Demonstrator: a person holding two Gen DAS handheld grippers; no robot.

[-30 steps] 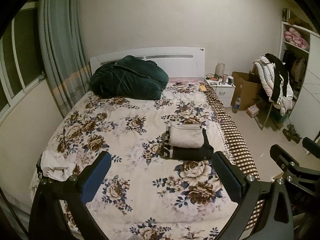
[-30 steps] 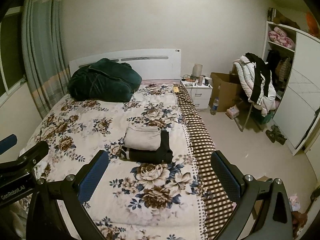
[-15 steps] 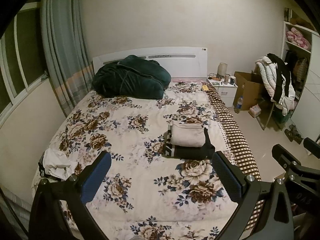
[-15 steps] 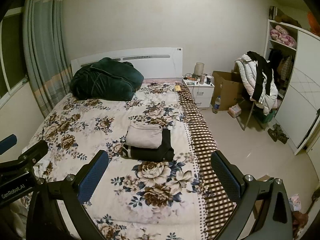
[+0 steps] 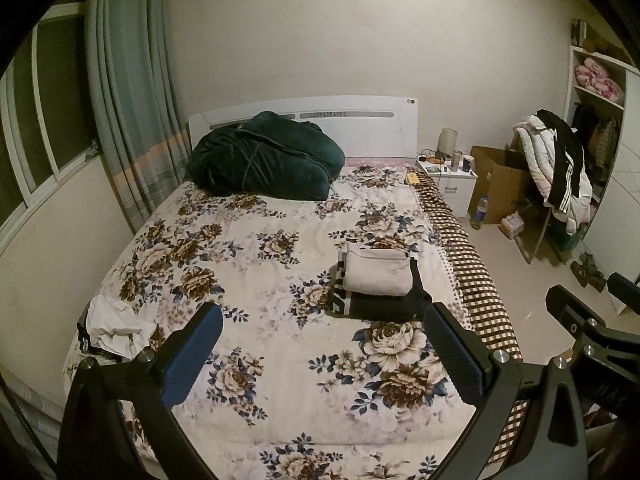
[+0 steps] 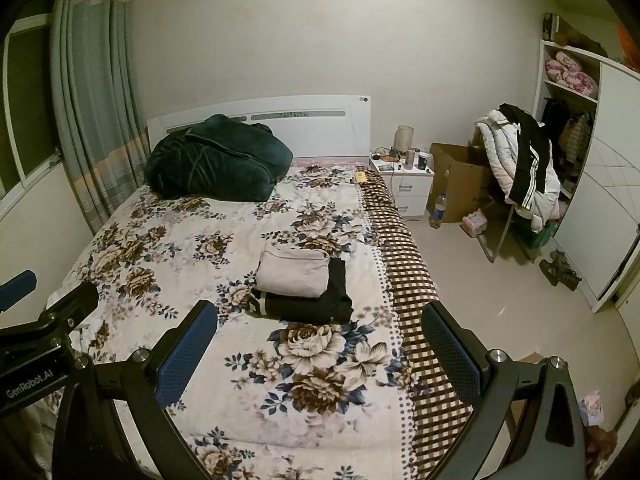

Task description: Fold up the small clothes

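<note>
A folded beige garment (image 5: 378, 274) (image 6: 292, 271) lies on top of a folded black garment (image 5: 376, 305) (image 6: 308, 305) on the right half of the floral bedspread (image 5: 248, 280) (image 6: 168, 256). A crumpled white garment (image 5: 114, 326) sits loose at the bed's near left edge, with a dark piece under it. My left gripper (image 5: 322, 344) hangs open over the foot of the bed, short of the folded pile, holding nothing. My right gripper (image 6: 320, 340) is open too, just to the right of the left one and equally clear of the pile.
A dark green bundled blanket (image 5: 266, 158) fills the head of the bed by the white headboard (image 5: 360, 120). Right of the bed stand a white nightstand (image 6: 406, 186), a cardboard box (image 6: 460, 182), a chair draped with jackets (image 6: 520, 168) and a wardrobe (image 6: 596, 200). Curtains (image 5: 128, 100) hang at the left.
Both grippers have drawn back and lifted slightly, so the bed looks a little farther away. Nothing on the bed has moved and both grippers stay open.
</note>
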